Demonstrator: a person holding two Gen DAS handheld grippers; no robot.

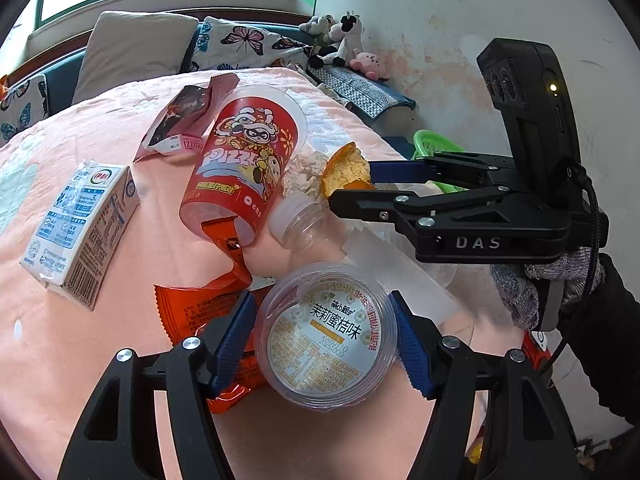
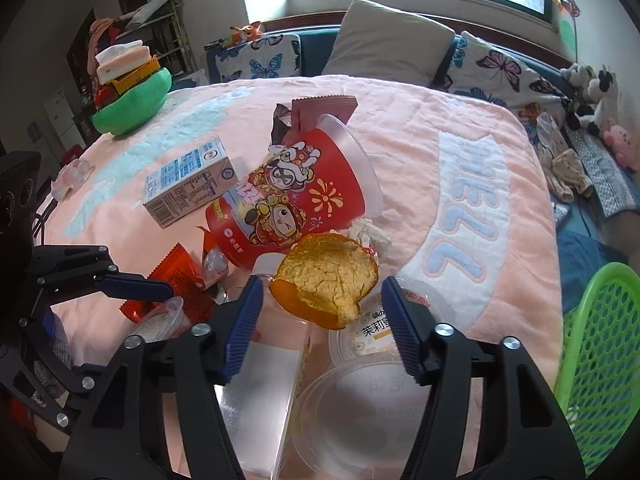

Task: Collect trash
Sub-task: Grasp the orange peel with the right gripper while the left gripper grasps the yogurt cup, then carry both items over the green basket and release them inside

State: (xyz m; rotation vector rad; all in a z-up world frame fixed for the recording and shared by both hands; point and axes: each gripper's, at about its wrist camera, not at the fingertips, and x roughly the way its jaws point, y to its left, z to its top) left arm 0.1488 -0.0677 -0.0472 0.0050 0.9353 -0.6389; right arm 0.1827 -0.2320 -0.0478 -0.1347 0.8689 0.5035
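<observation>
Support surface: a bed with a pink quilt (image 2: 400, 128) bearing pale appliqué letters. On the quilt, ahead of the left gripper (image 1: 324, 344): a clear jelly cup (image 1: 326, 336) between its fingers, an orange wrapper (image 1: 192, 304) just left of them, a milk carton (image 1: 80, 232) further left, and a red paper cup (image 1: 236, 168) on its side beyond. A dark snack bag (image 1: 180, 120) lies behind the red cup; a clear bottle (image 1: 298, 218) lies just right of it.

Home bedrm: bed w/ pink quilt (image 2: 400, 152), pillows (image 2: 384, 36), plush toys (image 1: 340, 40).
</observation>
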